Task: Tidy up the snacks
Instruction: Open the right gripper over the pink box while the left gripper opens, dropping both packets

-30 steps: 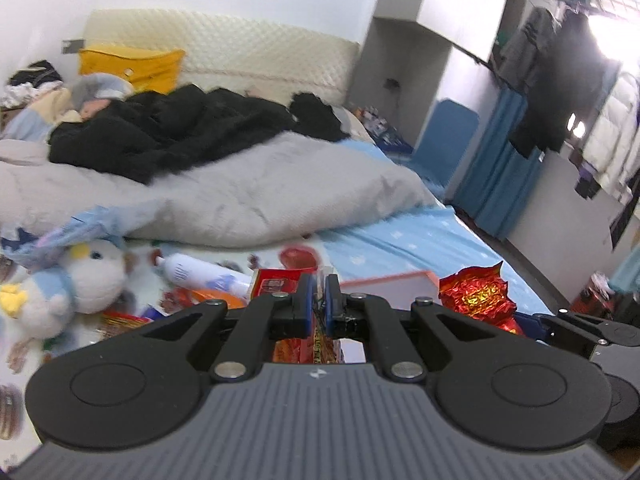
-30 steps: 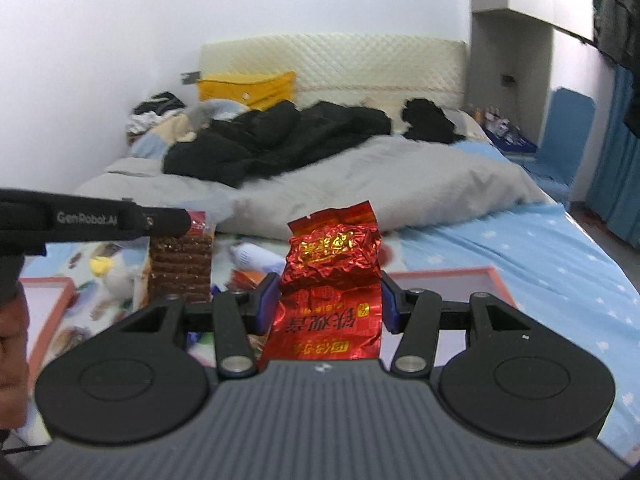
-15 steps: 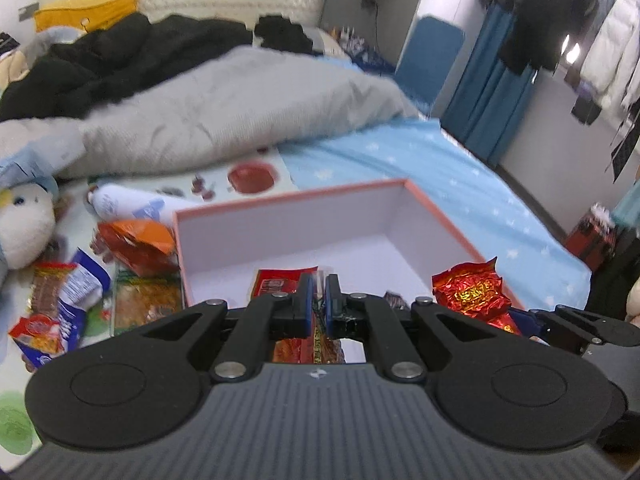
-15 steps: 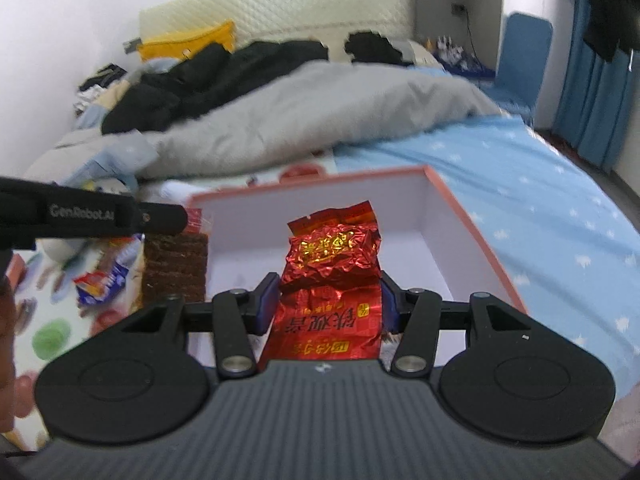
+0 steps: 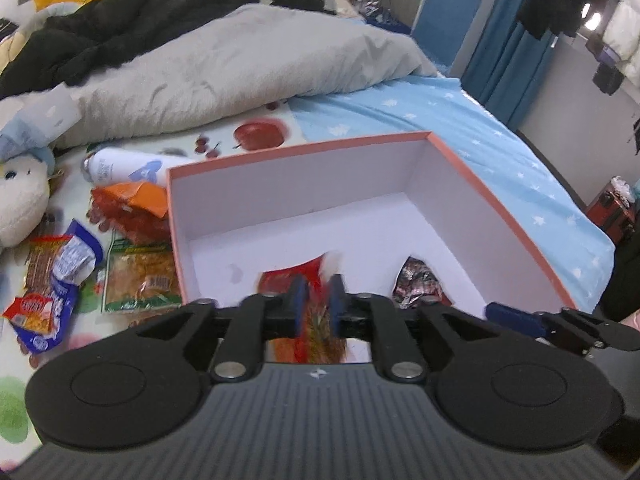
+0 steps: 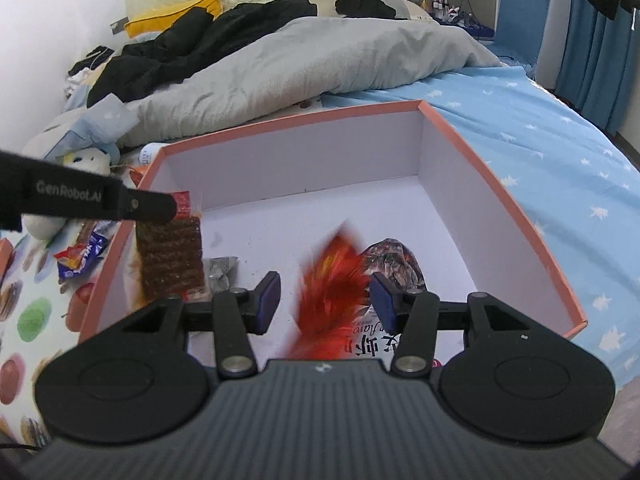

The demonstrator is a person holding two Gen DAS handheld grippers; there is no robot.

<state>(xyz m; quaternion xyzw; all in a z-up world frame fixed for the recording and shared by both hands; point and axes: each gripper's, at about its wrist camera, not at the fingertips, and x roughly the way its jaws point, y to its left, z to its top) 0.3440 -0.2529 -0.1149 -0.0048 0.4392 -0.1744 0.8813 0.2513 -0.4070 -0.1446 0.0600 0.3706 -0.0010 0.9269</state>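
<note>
On the bed (image 6: 540,132) an orange-rimmed box (image 6: 472,160) lies open. The left gripper (image 5: 316,298), jaws just parted narrowly, has a red cookie pack (image 5: 310,276) loose between them. The right gripper (image 6: 324,300), jaws just widening, has a blurred red foil pack (image 6: 332,276) loose between them above the box floor. Loose snacks (image 5: 136,272) lie at the box's 9 o'clock.

An open orange-rimmed box (image 6: 500,184) with a white inside fills mid-frame. In it, lower centre, a blurred red foil packet (image 6: 332,304) tilts beside a dark crinkled packet (image 6: 394,260); a clear-wrapped brown biscuit stack (image 6: 172,256) stands upright at left.
</note>
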